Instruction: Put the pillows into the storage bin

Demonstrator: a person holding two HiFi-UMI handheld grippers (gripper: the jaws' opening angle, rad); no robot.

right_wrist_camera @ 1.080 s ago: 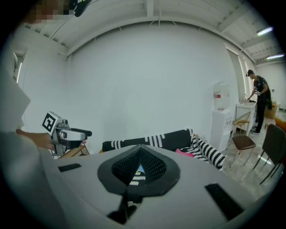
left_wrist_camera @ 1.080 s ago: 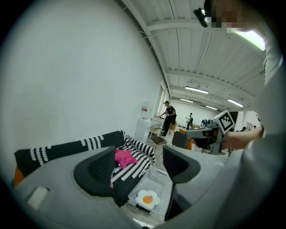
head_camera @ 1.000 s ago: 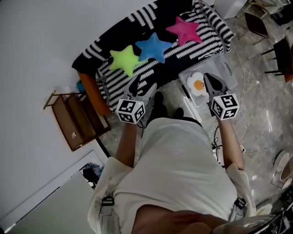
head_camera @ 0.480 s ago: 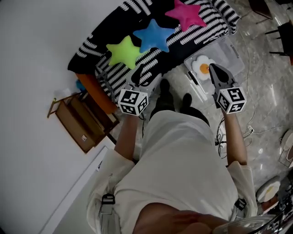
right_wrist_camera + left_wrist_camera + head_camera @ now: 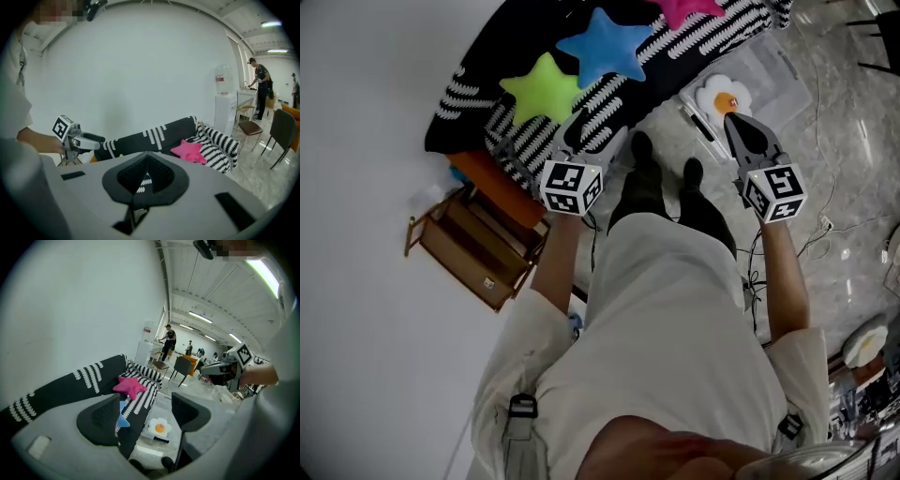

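Pillows in three colours lie in a row on the striped sofa (image 5: 609,103) at 12 o'clock in the head view: the green star pillow (image 5: 542,87) at 11 o'clock, the blue star pillow (image 5: 602,45) beside it, and the pink star pillow (image 5: 689,9) cut off by the top edge. A fourth, the egg pillow (image 5: 722,97), lies inside the clear storage bin (image 5: 773,75), which stands on the floor (image 5: 853,169) at 1 o'clock, just beside the sofa's front.

The left gripper (image 5: 586,131) hangs in the air near the sofa's front edge, below the green star pillow. Its own view shows its jaws well apart with nothing gripped; the sofa front, a corner of the blue star pillow and the egg pillow appear in the gap.

The right gripper (image 5: 734,122) hovers above the near end of the bin, close to the egg pillow in the head view. Its jaws are pressed together and hold nothing, and they point toward the sofa, with the pink star pillow at 2 o'clock of them.

A wooden rack (image 5: 473,248) stands at 9 o'clock. The person's shoes (image 5: 642,148) are on the floor between the two grippers.
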